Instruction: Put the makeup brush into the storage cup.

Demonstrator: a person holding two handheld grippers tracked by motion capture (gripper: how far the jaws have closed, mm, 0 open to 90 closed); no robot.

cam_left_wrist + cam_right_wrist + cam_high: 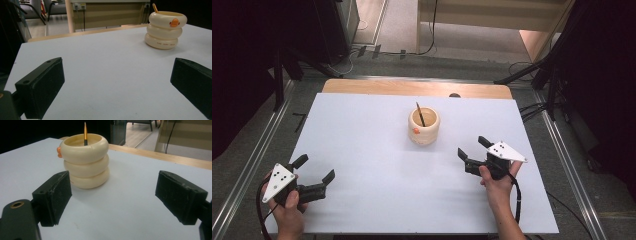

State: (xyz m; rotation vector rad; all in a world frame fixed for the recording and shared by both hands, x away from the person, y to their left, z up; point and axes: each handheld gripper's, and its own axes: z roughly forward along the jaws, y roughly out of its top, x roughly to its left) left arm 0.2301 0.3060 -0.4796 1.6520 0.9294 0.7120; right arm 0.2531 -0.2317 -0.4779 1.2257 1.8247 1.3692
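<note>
Covering wooden table (412, 88), white sheet (372, 170); grey floor (402, 30) beyond.

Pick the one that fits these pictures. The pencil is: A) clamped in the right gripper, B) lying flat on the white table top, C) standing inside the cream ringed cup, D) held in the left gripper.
C: the pencil stands inside the cream ringed cup with its tip above the rim, while the left gripper and the right gripper sit open and apart from it.
</note>
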